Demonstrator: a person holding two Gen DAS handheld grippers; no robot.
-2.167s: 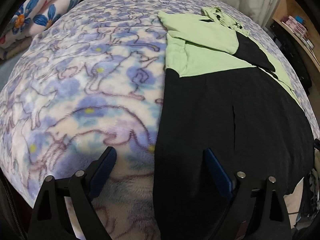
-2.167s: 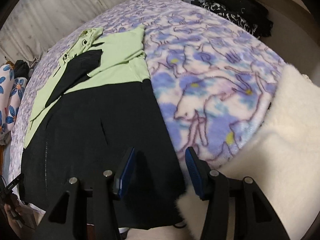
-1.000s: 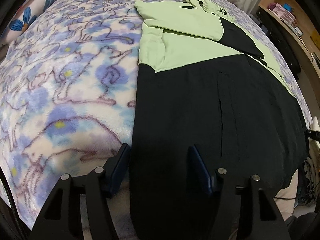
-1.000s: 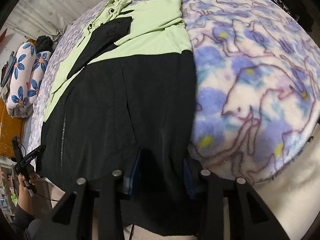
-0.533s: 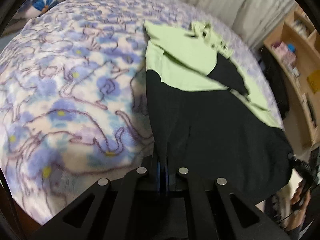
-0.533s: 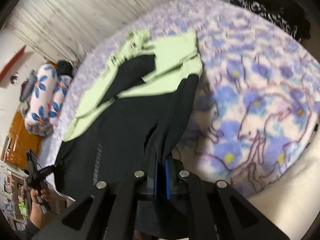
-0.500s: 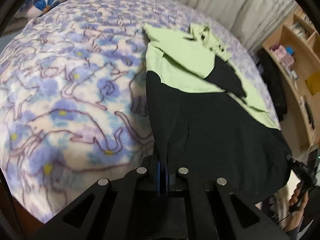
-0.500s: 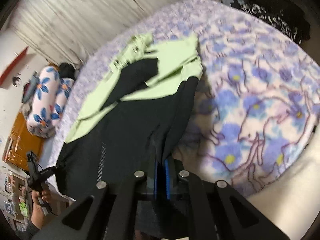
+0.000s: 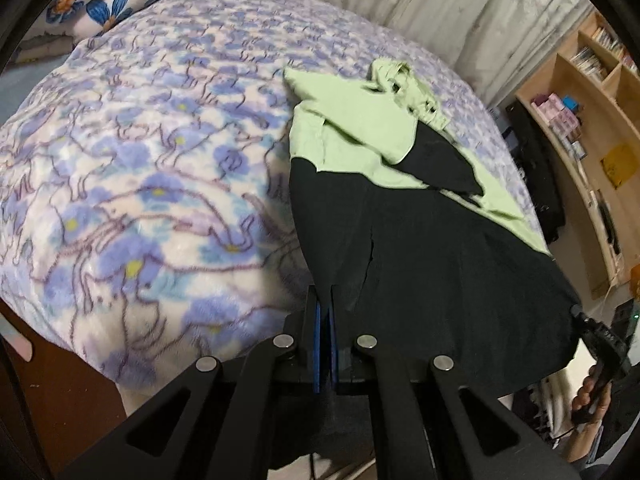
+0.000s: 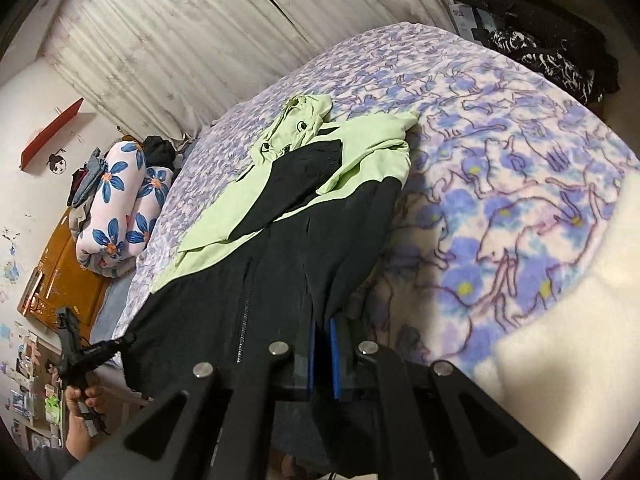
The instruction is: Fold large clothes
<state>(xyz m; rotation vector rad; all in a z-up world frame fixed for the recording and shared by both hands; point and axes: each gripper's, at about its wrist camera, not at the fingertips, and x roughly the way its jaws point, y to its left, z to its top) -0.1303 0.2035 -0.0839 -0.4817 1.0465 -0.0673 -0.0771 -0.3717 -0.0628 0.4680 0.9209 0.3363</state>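
We have both bottom corners of the black and pale-green hooded jacket (image 9: 420, 240) in hand, so the step under way is the lengthwise fold: hem raised, ready to travel toward the hood. The left gripper (image 9: 325, 316) is clenched on the hem corner at the jacket's left edge, its blue pads pressed together with black cloth rising out of them. The right gripper (image 10: 323, 330) is likewise clamped on the opposite hem corner, dark fabric filling the narrow slot between its pads.

The jacket lies lengthwise on the purple-and-cream floral fleece blanket (image 9: 140, 200) covering the bed, its green shoulders and hood toward the far edge by the pale curtain (image 10: 180, 40), its black lower half draped up from the near edge to our grippers (the sleeves look already folded in across the chest).

Next, we judge, both grippers should carry the hem together up and forward, keeping it taut and level, and lay it down near the shoulders; uneven travel would skew the fold.

The hem line between the two corners sits below both views, so we cannot tell whether it sags. How much cloth each pair of pads bites is hidden too. The zipper shows only in the right wrist view.
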